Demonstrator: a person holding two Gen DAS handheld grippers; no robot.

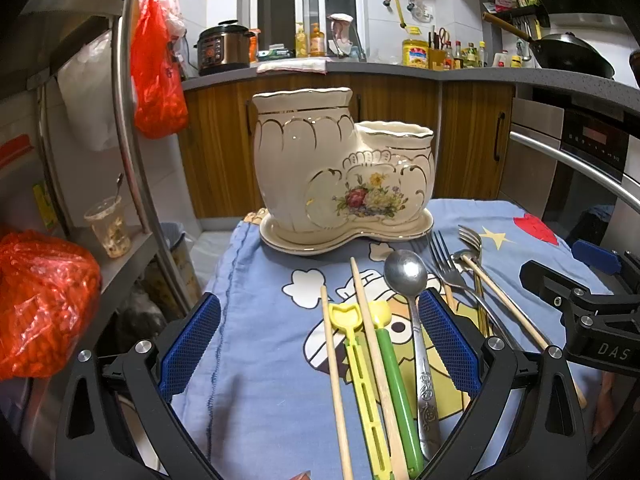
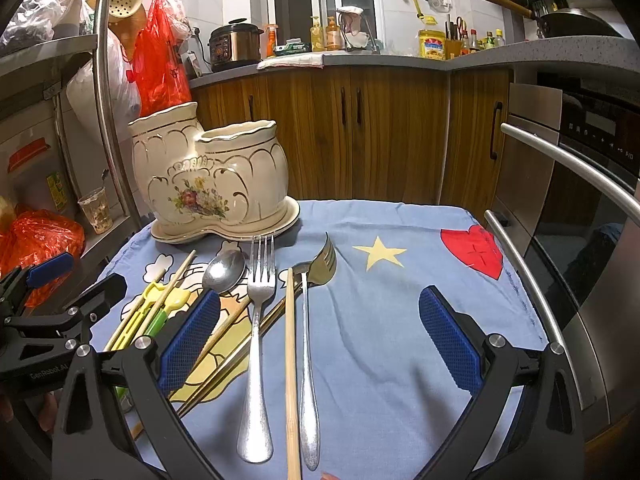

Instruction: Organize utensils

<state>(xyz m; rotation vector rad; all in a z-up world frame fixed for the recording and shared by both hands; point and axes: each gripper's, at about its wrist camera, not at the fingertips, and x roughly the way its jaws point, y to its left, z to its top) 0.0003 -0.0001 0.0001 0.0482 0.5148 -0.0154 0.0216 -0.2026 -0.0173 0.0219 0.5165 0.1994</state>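
Observation:
A cream ceramic utensil holder [image 1: 340,168] with two openings and a flower print stands on its saucer at the far side of the blue cloth; it also shows in the right wrist view [image 2: 212,184]. My left gripper [image 1: 320,344] is open above wooden chopsticks [image 1: 370,344], a yellow plastic spoon [image 1: 360,376], a green-handled spoon [image 1: 394,376] and a steel spoon [image 1: 408,276]. My right gripper [image 2: 320,344] is open above a steel fork [image 2: 258,344], a wooden chopstick [image 2: 291,360] and a second fork [image 2: 308,344].
A metal shelf rack [image 1: 124,120] with red bags [image 1: 36,304] and a plastic cup [image 1: 108,224] stands on the left. An oven [image 2: 580,208] with a bar handle is on the right. Wooden cabinets [image 2: 360,132] are behind.

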